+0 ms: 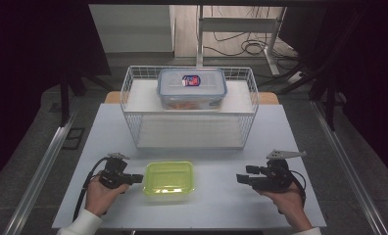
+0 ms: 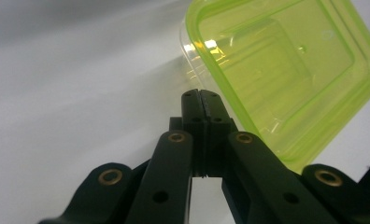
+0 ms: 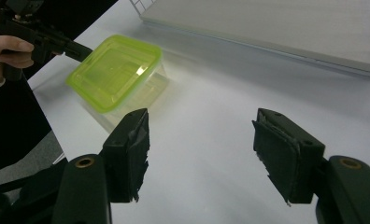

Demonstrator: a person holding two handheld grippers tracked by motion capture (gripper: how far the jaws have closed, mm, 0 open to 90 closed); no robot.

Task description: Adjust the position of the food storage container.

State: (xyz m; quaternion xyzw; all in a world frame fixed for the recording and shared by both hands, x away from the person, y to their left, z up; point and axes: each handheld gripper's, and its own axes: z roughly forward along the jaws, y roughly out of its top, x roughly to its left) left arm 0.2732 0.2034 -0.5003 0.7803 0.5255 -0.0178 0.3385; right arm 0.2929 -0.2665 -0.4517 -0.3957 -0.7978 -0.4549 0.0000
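High view: green-lidded box (image 1: 168, 180) lay just right of closed left gripper (image 1: 133, 179), long axis crosswise; right gripper (image 1: 240, 179), jaws apart, farther off

The high view looks forward and down from above the person's side, taking in the whole table (image 1: 206, 196), a wire basket (image 1: 189, 105) at its far end and the floor beyond. The left gripper view sits low and very close, facing along its fingers (image 2: 192, 105) at the green box (image 2: 286, 70). The right gripper view looks across the table from farther off. All three share that box (image 3: 113, 70) (image 1: 168, 180).
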